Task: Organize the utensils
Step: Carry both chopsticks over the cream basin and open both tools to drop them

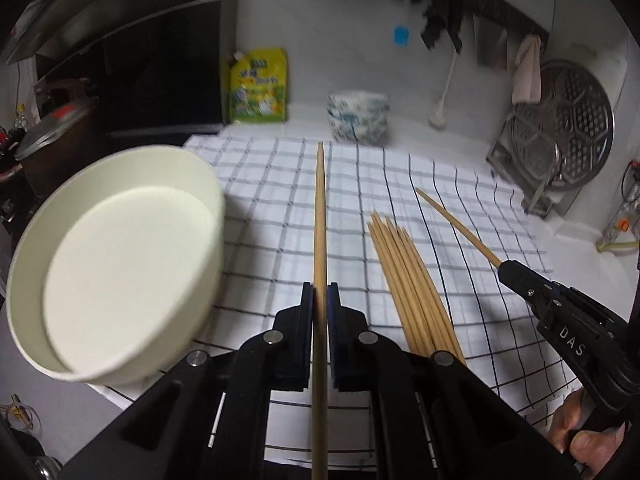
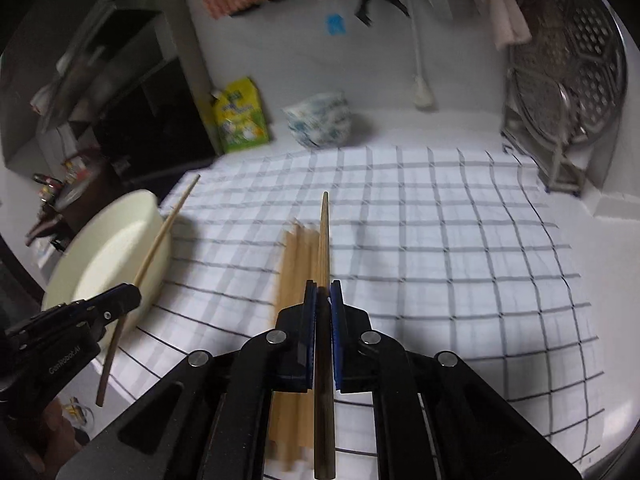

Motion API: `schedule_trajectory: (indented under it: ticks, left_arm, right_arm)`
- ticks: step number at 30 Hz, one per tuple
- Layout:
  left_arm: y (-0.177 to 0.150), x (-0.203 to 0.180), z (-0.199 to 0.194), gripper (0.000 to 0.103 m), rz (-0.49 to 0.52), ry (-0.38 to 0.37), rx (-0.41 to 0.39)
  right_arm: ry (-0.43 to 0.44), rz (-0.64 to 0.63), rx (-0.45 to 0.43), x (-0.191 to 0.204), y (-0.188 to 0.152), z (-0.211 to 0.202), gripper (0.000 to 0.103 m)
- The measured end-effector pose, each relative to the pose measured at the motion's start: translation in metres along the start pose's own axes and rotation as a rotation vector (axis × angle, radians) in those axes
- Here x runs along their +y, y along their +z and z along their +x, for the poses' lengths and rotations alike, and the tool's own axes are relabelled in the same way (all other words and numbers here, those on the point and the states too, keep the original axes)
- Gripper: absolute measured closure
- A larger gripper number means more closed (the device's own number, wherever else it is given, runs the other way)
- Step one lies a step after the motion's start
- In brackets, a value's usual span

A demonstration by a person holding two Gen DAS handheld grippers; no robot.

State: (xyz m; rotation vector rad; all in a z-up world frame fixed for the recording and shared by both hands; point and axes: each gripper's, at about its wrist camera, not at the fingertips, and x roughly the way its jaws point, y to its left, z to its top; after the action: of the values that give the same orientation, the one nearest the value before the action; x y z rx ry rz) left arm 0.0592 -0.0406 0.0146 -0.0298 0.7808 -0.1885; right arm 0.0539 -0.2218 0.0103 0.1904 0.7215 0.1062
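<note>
Checked cloth [image 1: 280,208] spread over the counter, filling the middle of both views. White round container [image 1: 116,264] at left of the left wrist view, tilted toward the lens, interior bare as far as visible; no chopstick inside yet. Steamer rack [image 1: 560,148] at upper right, patterned bowls [image 1: 358,118] and yellow pouch [image 1: 259,86] at upper centre against the wall; none involved.

Loose bundle of chopsticks [image 1: 412,292] lying on the cloth, right of centre in the left wrist view, untouched.

Left gripper [image 1: 320,304] at bottom centre, clenched on one chopstick [image 1: 320,216], shaft running straight up the frame between the pads, clear of the cloth. Right gripper [image 2: 323,300] at bottom centre of the right wrist view, likewise clamped on a second chopstick [image 2: 324,240], tip pointing toward frame centre above the bundle.

Progress judged early: two sticks lifted, none deposited, bulk of the bundle remaining. Likely next: carry both toward the container at left, release, return for the rest.
</note>
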Motion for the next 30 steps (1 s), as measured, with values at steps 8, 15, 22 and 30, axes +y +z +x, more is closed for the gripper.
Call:
schedule_trajectory:
  ticks: [8, 15, 22, 30]
  left_arm:
    - [0.024, 0.093, -0.034, 0.095, -0.062, 0.089, -0.078]
    - [0.016, 0.174, -0.015, 0.095, -0.102, 0.208, -0.005]
    - [0.008, 0.212, 0.015, 0.095, -0.142, 0.232, 0.074]
    - [0.012, 0.22, 0.031, 0.093, -0.163, 0.234, 0.094]
  right_arm:
    - [0.16, -0.133, -0.018, 0.12, 0.036, 0.023, 0.096]
    - [0.24, -0.225, 0.095, 0.208, 0.03, 0.082, 0.096]
    - [0.231, -0.268, 0.214, 0.248, 0.019, 0.136, 0.096]
    - [0.203, -0.267, 0.228, 0.244, 0.02, 0.145, 0.088]
